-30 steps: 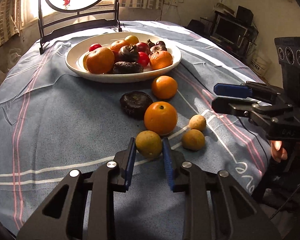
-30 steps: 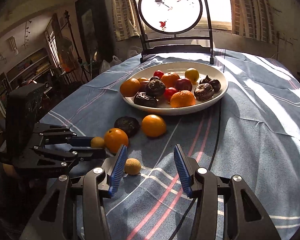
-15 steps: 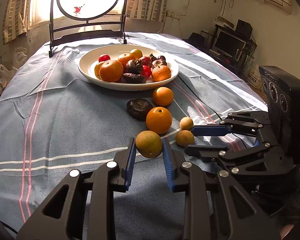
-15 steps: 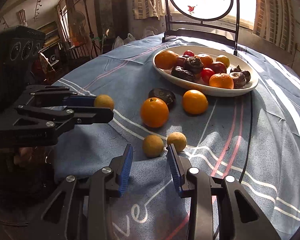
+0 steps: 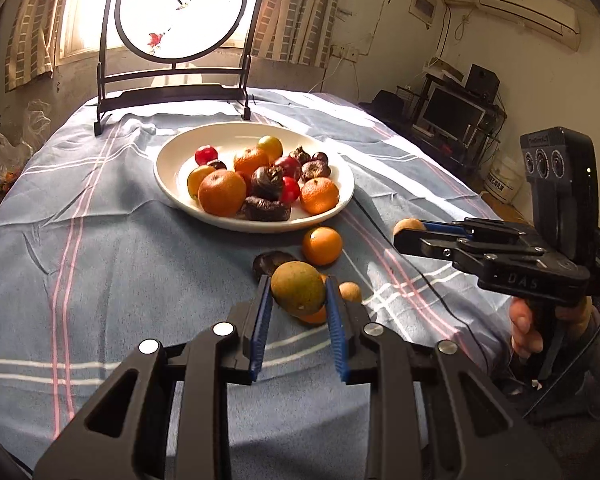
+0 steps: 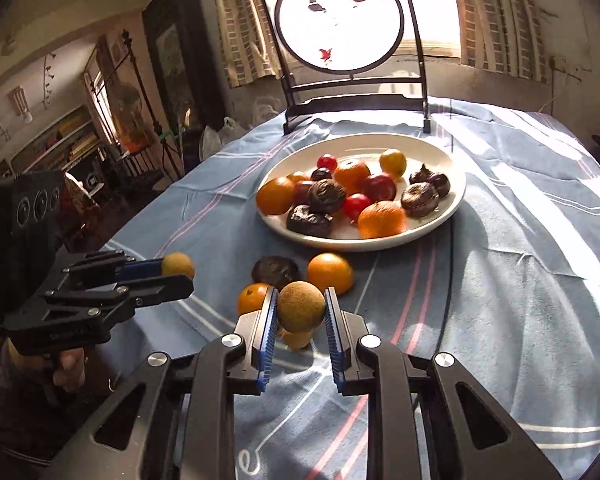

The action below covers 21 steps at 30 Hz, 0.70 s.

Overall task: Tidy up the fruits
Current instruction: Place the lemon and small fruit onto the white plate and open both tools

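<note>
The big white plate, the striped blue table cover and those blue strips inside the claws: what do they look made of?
The round white plate looks like glazed ceramic: smooth and glossy, though hard plastic is possible. The blue striped table cover is woven cloth, matte with creases and folds. The ridged blue finger pads on the left gripper look like moulded rubber or soft plastic; their black frames look like hard plastic.

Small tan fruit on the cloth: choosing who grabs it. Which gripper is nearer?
Right, probably. The right gripper, holding a brown fruit, hangs directly over the small tan fruit; the left gripper, holding a greenish fruit, is to its left.
</note>
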Available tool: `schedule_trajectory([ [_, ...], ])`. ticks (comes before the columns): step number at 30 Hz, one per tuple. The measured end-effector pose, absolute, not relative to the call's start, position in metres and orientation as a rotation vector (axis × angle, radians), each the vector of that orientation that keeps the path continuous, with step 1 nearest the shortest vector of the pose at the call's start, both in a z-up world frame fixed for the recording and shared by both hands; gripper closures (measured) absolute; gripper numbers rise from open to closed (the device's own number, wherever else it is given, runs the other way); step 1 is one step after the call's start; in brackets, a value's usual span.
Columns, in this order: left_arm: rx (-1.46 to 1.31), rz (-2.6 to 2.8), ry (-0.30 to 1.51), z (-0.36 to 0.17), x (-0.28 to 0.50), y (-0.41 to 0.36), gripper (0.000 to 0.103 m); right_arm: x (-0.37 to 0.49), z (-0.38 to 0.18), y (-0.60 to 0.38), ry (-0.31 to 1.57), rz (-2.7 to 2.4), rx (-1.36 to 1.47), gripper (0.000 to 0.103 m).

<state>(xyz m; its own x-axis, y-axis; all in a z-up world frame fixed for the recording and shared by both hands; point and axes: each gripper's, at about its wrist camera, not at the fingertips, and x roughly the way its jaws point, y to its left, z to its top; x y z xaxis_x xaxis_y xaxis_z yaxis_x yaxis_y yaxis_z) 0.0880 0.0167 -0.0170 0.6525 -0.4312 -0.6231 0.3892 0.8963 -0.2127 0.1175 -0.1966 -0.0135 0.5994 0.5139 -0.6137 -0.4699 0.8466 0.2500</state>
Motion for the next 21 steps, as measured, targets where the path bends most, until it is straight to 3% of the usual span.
schedule_trajectory([
  [10, -0.095, -0.427, 0.735, 0.002, 0.209, -0.005, 0.075, 0.234, 0.006, -0.191, 0.736, 0.506, 0.155, 0.078],
  [12, -0.097, -0.387, 0.741, 0.001, 0.222, -0.006, 0.06, 0.248, 0.001, -0.189, 0.765, 0.495, 0.175, 0.076],
  [15, -0.14, -0.376, 0.721, 0.005, 0.215, 0.002, 0.047, 0.238, 0.001, -0.19, 0.76, 0.504, 0.19, 0.071],
  [21, -0.07, -0.386, 0.701, 0.0, 0.159, 0.013, 0.042, 0.18, -0.007, -0.191, 0.748, 0.528, 0.083, 0.068],
])
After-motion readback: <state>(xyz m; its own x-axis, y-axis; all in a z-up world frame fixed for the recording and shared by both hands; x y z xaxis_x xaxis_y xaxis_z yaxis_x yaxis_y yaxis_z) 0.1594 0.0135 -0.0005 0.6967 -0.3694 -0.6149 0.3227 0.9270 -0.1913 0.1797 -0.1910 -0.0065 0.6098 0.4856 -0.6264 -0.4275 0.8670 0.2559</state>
